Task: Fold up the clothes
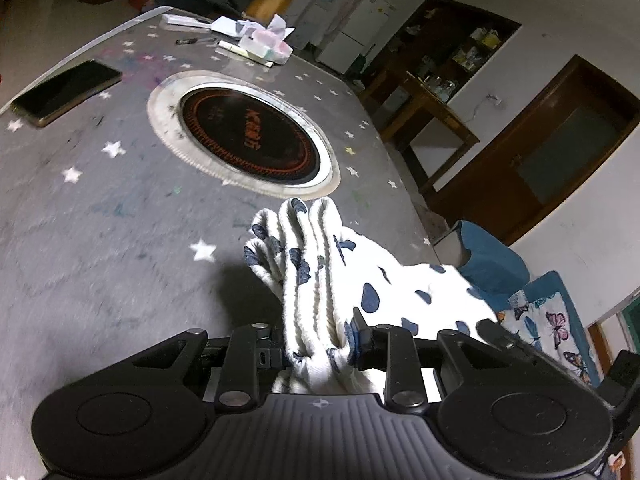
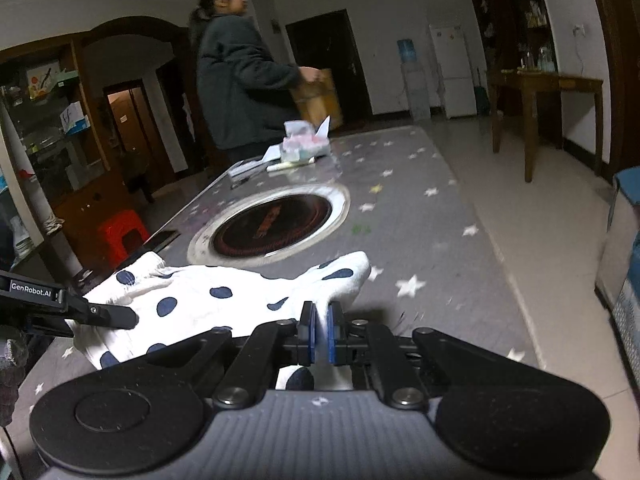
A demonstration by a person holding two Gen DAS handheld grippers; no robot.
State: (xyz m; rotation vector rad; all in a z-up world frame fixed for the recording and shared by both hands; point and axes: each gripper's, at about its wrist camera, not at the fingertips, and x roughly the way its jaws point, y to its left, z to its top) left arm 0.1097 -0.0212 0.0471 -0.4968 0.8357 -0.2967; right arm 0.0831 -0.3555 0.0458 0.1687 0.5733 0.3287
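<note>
Left gripper (image 1: 318, 342) clamps a thick bunched wad of the white garment (image 1: 320, 280) with dark blue spots, ribbed folds sticking up past the pads. Right gripper (image 2: 320, 330) is pinched nearly closed on a thin edge of the same garment, blue pads (image 2: 307, 332) tight on the cloth. Garment hangs stretched between the 2 grippers, lifted above the grey star-print table (image 2: 420, 232), just in front of the round inset cooktop (image 1: 250, 136). Phone (image 1: 66, 92) lies at the table's far-left edge. A person (image 2: 236, 80) stands beyond the table.
</note>
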